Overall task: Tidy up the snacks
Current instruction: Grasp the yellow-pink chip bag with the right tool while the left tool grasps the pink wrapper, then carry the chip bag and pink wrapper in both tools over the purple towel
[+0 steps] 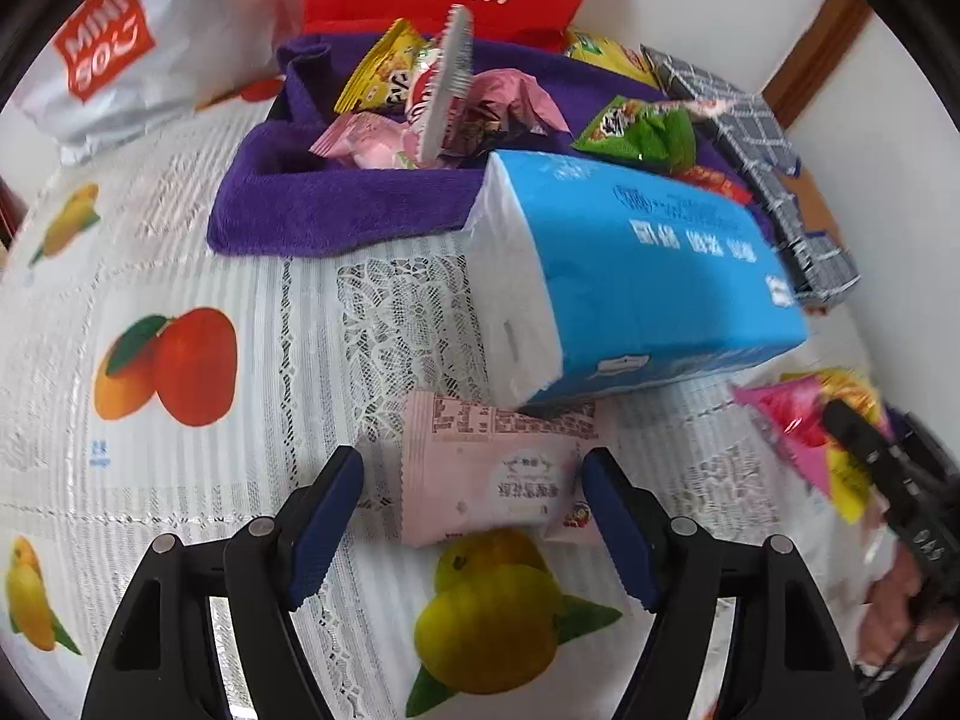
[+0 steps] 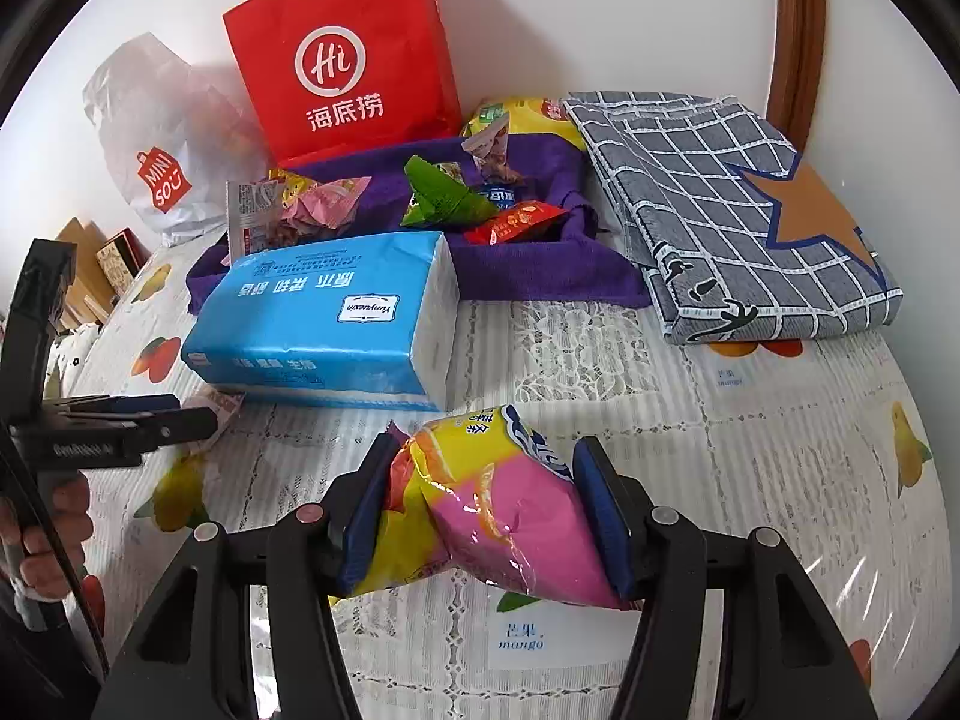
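My left gripper (image 1: pixel 471 507) is open around a flat pale pink snack packet (image 1: pixel 486 480) that lies on the tablecloth, partly tucked under a blue tissue pack (image 1: pixel 636 282). My right gripper (image 2: pixel 489 510) is shut on a pink and yellow snack bag (image 2: pixel 498 510) and holds it just above the table; the bag also shows at the right edge of the left wrist view (image 1: pixel 804 426). A purple cloth basket (image 1: pixel 336 204) behind the tissue pack holds several snack packets; it also shows in the right wrist view (image 2: pixel 540 264).
A red paper bag (image 2: pixel 342 60) and a white plastic shopping bag (image 2: pixel 162 138) stand against the wall behind the basket. A folded grey checked cloth (image 2: pixel 732 198) lies to the right. The tablecloth (image 2: pixel 750 450) has fruit prints.
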`<state>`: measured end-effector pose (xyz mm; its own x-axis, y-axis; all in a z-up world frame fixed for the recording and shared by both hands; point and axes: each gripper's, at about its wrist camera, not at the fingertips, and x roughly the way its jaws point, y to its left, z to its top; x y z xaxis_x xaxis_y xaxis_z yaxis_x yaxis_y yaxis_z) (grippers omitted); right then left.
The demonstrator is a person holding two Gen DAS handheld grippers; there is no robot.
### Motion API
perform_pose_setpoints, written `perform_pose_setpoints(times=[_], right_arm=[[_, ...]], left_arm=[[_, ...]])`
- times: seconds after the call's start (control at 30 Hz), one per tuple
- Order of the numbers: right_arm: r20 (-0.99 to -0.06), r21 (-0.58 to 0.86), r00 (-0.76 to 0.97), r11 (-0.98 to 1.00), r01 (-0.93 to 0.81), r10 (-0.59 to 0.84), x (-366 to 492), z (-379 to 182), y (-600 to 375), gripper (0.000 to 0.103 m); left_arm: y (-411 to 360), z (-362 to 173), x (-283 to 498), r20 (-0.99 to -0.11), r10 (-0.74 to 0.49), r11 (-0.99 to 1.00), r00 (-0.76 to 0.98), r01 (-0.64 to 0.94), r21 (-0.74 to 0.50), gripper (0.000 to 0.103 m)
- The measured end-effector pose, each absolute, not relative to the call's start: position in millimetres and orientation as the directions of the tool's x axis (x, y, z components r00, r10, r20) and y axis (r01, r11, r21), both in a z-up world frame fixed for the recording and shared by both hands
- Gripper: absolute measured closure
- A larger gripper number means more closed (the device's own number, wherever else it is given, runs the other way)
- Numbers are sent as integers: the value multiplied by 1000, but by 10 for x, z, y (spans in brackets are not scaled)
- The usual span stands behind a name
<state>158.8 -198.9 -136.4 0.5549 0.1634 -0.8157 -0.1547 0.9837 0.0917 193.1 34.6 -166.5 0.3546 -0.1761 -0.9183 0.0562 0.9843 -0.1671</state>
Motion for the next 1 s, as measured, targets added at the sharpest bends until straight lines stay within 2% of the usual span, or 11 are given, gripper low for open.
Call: perform_pose_setpoints(times=[0.1, 0.17, 0.23, 0.33, 0.6, 1.0], right_arm=[[-816, 87, 555, 983, -160, 163, 1592, -1372, -1977, 45], [-816, 83, 555, 983, -163, 160, 1582, -1373, -1971, 45], [-816, 83, 554, 983, -167, 163, 1569, -1367, -1968, 46], [-816, 86, 553, 982, -169, 167, 1537, -1353, -1970, 46], [-797, 88, 579, 982, -167, 170, 1460, -1213, -1998, 48], [-748, 76, 636, 977, -200, 189, 1365, -855, -1886, 48]], left_arm=[[230, -1678, 1919, -920, -118, 992, 373, 80, -95, 33], [166, -1681, 1900, -919, -72, 995, 386, 86, -42, 42], [113, -1666, 1877, -916, -57, 995, 398, 102, -17, 59], [121, -1646, 1864, -915, -88, 992, 394, 113, -46, 73], [262, -1545, 1764, -909, -136, 990, 394, 94, -108, 81], [374, -1172, 1528, -871, -194, 981, 450, 89, -172, 82]])
